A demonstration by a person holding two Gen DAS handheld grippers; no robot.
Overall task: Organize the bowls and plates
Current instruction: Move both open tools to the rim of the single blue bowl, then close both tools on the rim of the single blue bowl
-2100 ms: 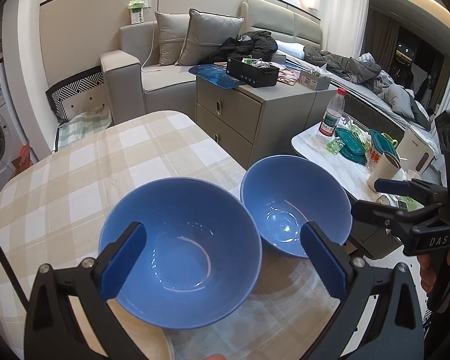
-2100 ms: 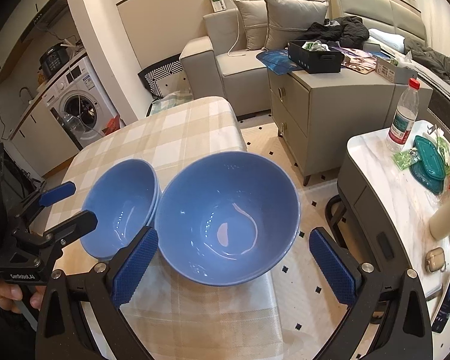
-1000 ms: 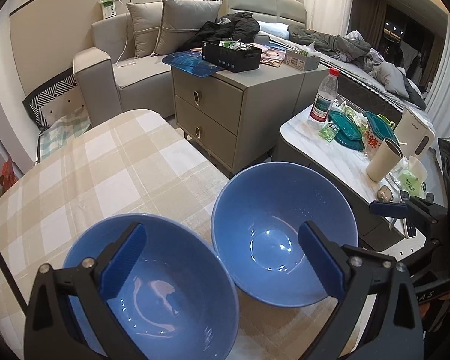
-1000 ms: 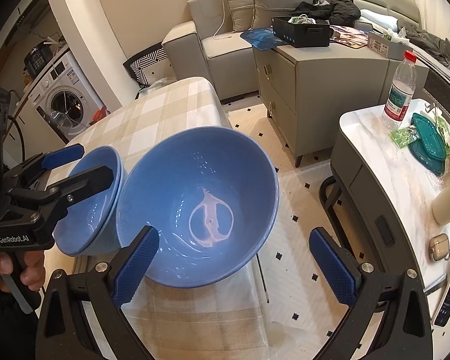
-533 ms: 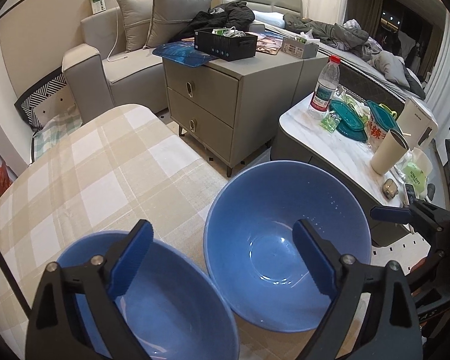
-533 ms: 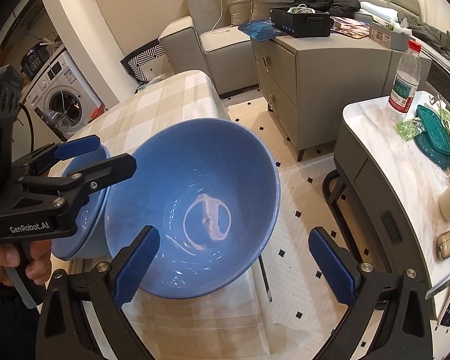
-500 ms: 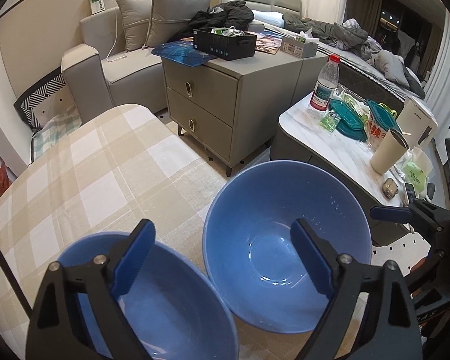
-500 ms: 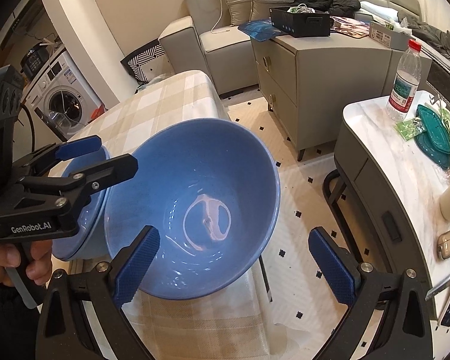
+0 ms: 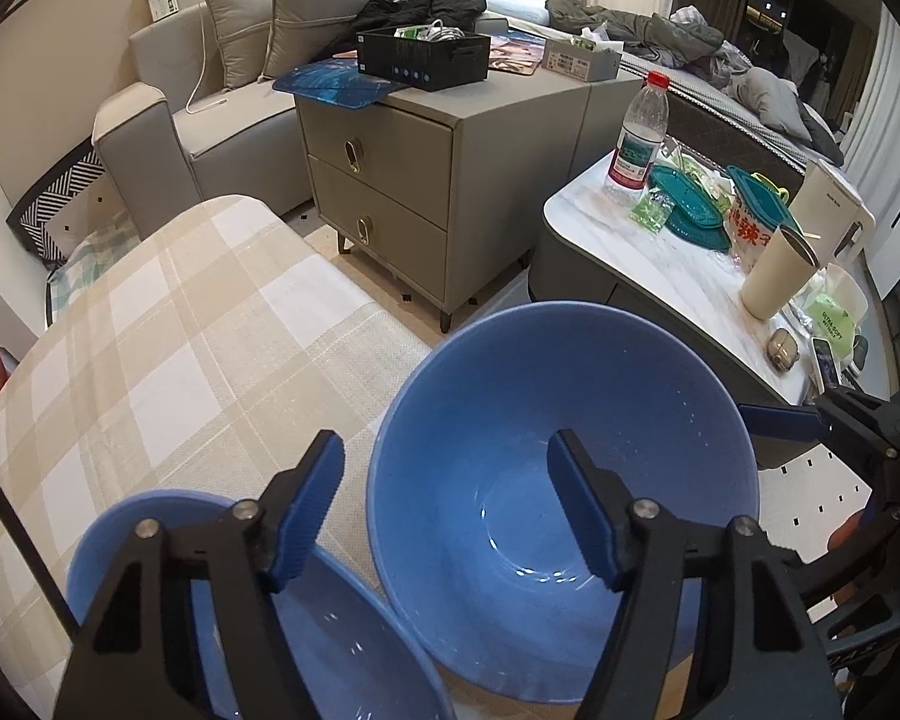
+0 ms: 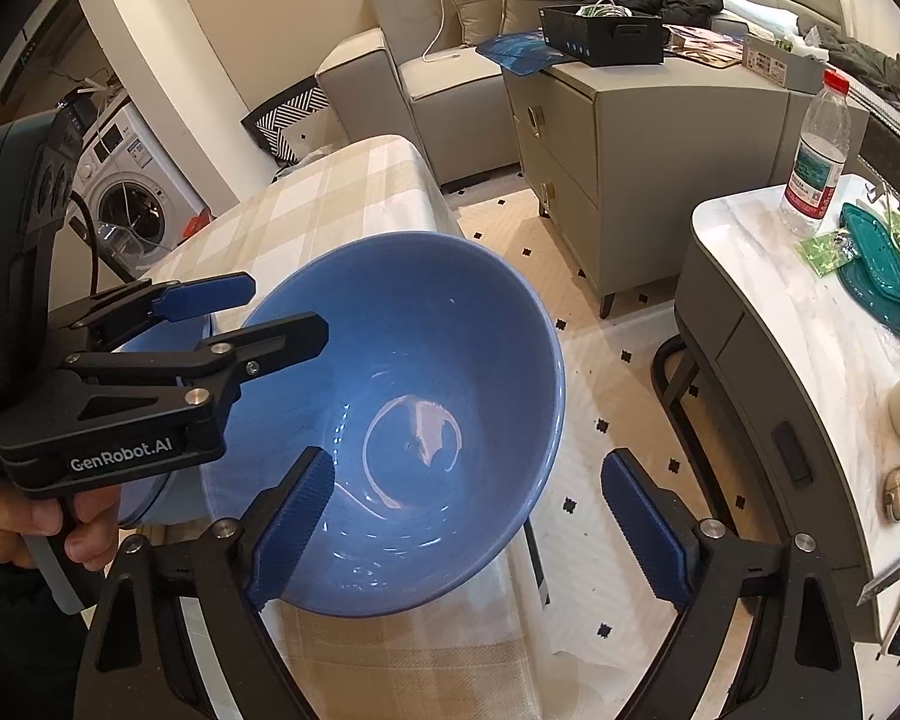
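A: Bowls noted: large blue bowl [image 9: 564, 480] tilted at the edge of the checked tablecloth [image 9: 168, 348]; second blue bowl [image 9: 342, 654] just beside it.

B: Left gripper [image 9: 447, 504]?

A: Jaws part-open, straddling the near rim of the large blue bowl, one pad [image 9: 582, 516] inside, one outside. Contact cannot be told; nothing seen gripped.

B: Right gripper [image 10: 468, 525]?

A: Jaws spread wide around the same bowl's lower wall; no grip is seen.
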